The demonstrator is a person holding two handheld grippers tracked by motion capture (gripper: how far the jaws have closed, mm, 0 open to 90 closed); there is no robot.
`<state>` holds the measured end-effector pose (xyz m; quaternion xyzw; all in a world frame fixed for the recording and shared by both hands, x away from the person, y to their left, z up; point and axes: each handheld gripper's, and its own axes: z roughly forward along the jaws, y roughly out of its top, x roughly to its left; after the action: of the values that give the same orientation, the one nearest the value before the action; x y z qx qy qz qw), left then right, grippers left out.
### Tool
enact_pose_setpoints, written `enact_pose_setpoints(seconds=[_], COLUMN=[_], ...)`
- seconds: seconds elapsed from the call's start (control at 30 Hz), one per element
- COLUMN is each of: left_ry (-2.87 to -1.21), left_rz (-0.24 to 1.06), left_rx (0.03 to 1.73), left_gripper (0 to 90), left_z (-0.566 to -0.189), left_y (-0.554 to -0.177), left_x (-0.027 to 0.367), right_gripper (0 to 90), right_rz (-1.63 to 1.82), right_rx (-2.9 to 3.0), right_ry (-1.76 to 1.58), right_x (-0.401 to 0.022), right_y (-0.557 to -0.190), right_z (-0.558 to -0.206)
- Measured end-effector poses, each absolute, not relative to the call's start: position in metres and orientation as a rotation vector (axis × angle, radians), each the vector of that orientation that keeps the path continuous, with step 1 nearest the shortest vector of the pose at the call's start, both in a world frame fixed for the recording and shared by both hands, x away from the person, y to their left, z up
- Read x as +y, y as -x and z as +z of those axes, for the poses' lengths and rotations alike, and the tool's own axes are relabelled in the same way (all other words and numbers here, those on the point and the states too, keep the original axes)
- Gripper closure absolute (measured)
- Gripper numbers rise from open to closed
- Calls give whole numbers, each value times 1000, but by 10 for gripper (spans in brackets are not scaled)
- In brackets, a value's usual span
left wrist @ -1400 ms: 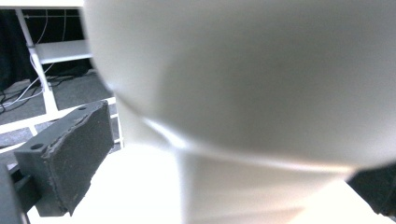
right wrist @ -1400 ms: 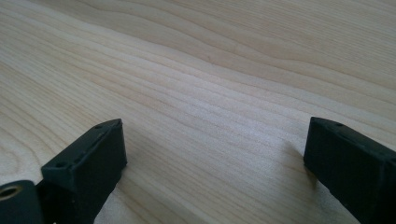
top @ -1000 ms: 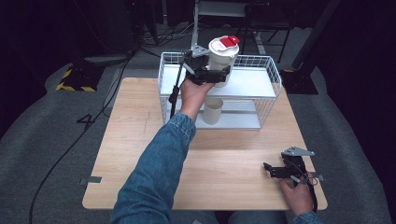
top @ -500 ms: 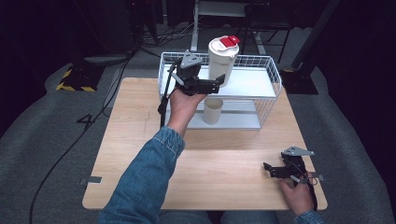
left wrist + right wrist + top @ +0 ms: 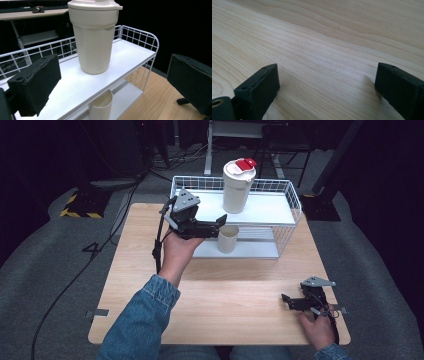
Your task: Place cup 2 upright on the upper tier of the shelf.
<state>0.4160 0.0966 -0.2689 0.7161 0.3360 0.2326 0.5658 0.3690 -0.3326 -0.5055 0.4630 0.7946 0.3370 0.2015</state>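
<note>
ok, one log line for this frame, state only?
left gripper: open, empty, beside rack | tumbler: upright on top shelf | small cup: lower shelf | right gripper: open, empty, on table

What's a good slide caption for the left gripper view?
Open hand-held gripper faces a lidded cream tumbler on a white wire rack's top shelf; a small cup stands below.

We read this as a lab or recording studio: a bare wooden table (image 5: 220, 290) stands on grey carpet (image 5: 60, 295) in a blacked-out room, with loose cables (image 5: 75, 275), hazard-striped tape (image 5: 77, 213) (yellow and black) and desks (image 5: 30, 13) behind.
</note>
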Motion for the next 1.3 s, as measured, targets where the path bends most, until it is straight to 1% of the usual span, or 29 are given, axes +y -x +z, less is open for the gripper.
enact_pose_setpoints(seconds=[0.43, 0.73, 1.3], left_ry=[-1708, -1731, -1796], left_rz=[562, 519, 507], left_rx=[779, 799, 832], left_gripper=[0, 0, 0], left_z=[-275, -294, -330], left_y=[-390, -375, -357], left_x=[121, 139, 167], right_gripper=[58, 57, 57], right_rz=[941, 941, 941], right_rx=[2220, 2219, 2219], right_ry=[-1293, -1293, -1293], right_x=[-333, -333, -333], right_y=[-369, -369, -369], right_z=[-506, -506, -506])
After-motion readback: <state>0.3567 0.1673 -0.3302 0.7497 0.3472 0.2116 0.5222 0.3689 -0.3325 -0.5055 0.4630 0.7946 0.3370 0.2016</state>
